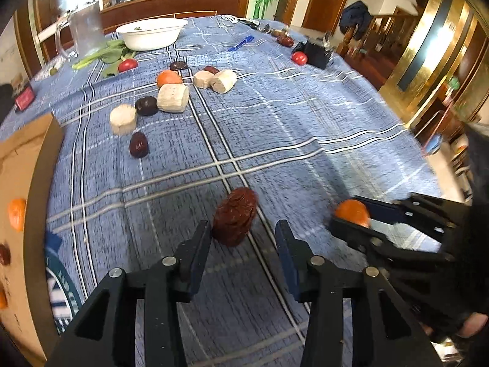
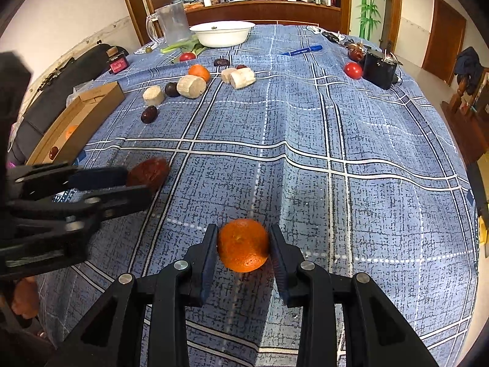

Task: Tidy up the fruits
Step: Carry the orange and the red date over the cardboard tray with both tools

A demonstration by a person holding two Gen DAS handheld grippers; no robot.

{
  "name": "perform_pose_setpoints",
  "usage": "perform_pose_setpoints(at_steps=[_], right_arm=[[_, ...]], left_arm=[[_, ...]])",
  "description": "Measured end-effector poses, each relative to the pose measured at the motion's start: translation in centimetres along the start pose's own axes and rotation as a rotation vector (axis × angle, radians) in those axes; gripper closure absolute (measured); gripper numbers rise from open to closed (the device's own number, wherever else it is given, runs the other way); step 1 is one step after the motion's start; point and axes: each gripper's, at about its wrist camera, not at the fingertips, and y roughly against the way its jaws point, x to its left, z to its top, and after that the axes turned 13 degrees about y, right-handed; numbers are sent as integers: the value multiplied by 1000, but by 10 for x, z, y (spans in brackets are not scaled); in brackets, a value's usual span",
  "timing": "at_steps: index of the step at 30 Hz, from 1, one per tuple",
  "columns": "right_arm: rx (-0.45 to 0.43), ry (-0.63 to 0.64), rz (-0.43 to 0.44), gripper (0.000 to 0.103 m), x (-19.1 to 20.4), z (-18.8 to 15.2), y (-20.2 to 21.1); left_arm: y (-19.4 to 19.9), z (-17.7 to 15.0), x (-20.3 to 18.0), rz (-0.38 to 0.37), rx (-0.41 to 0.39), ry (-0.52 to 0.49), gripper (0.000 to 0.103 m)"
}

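My left gripper (image 1: 243, 229) is open, its jaws around a wrinkled red date (image 1: 234, 215) that lies on the blue plaid cloth; the left finger is beside it. It also shows in the right wrist view (image 2: 148, 172). My right gripper (image 2: 243, 244) is shut on an orange mandarin (image 2: 243, 244), both pads against its sides; the mandarin also shows in the left wrist view (image 1: 351, 212). A cardboard box (image 1: 27, 165) at the left holds a mandarin (image 1: 16, 214) and dates.
Further back lie another mandarin (image 1: 168, 78), dark dates (image 1: 138, 144), pale cut chunks (image 1: 173, 98), tomatoes (image 1: 299, 58), greens, a white basin (image 1: 151, 33), a glass jug (image 1: 84, 29), a blue pen (image 1: 240, 42) and a black device (image 1: 318, 52).
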Motion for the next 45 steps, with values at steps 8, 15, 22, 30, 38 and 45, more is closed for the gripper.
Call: perform_pose_setpoints(at_steps=[8, 15, 22, 30, 38, 45], right_arm=[[-6, 4, 25, 67, -1, -6, 4], [-23, 37, -1, 67, 6, -6, 4], [-18, 13, 13, 67, 2, -7, 6], [-24, 19, 6, 67, 5, -9, 6], [-32, 17, 5, 67, 7, -8, 12], [-64, 57, 7, 67, 24, 8, 25]], left_arm=[[-11, 6, 8, 11, -13, 29, 81], [-10, 9, 15, -42, 12, 93, 81], [-13, 12, 12, -19, 11, 77, 48], [-17, 13, 8, 44, -44, 35, 70], [9, 2, 22, 38, -52, 86, 70], [49, -16, 46, 35, -107, 154, 70]])
